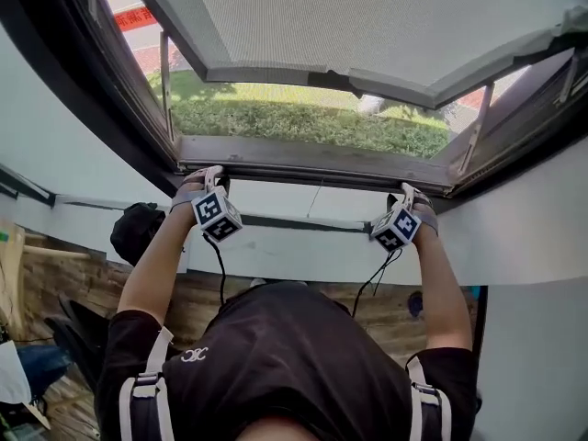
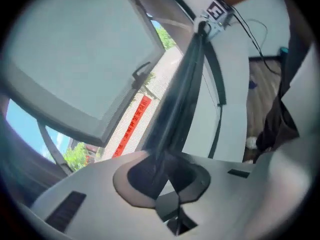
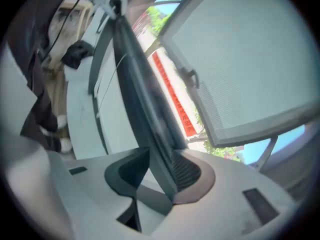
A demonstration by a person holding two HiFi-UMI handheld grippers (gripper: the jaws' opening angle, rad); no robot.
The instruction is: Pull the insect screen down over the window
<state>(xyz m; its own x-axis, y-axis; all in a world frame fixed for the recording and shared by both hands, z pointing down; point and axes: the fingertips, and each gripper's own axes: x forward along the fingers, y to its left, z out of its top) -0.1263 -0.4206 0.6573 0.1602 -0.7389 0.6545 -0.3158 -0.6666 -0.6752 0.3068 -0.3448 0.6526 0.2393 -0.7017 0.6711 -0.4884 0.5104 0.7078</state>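
Grey screen bar (image 1: 312, 165) runs along the edge of the window frame (image 1: 138, 108) nearest us in the head view, below the sash (image 1: 367, 26) that is swung outward over a green hedge (image 1: 303, 122). We reach up with both arms. Our left gripper (image 1: 213, 173) is at the bar's left end and our right gripper (image 1: 407, 192) at its right end, well apart, with the white wall (image 1: 294, 246) just under them. We cannot tell whether any mesh is drawn out behind the bar. From the left gripper view, the left gripper (image 2: 162, 176) has its jaws pressed on the bar (image 2: 182, 94), which stretches away to the right gripper (image 2: 212, 19) at the far end; the sash (image 2: 75, 59) and a red banner (image 2: 132, 126) lie beyond. From the right gripper view, the right gripper (image 3: 160, 176) likewise pinches the bar (image 3: 140, 84), one jaw on each face. The left gripper (image 3: 112, 4) shows at the bar's far end, with the sash (image 3: 250, 59) and banner (image 3: 172, 96) outside.
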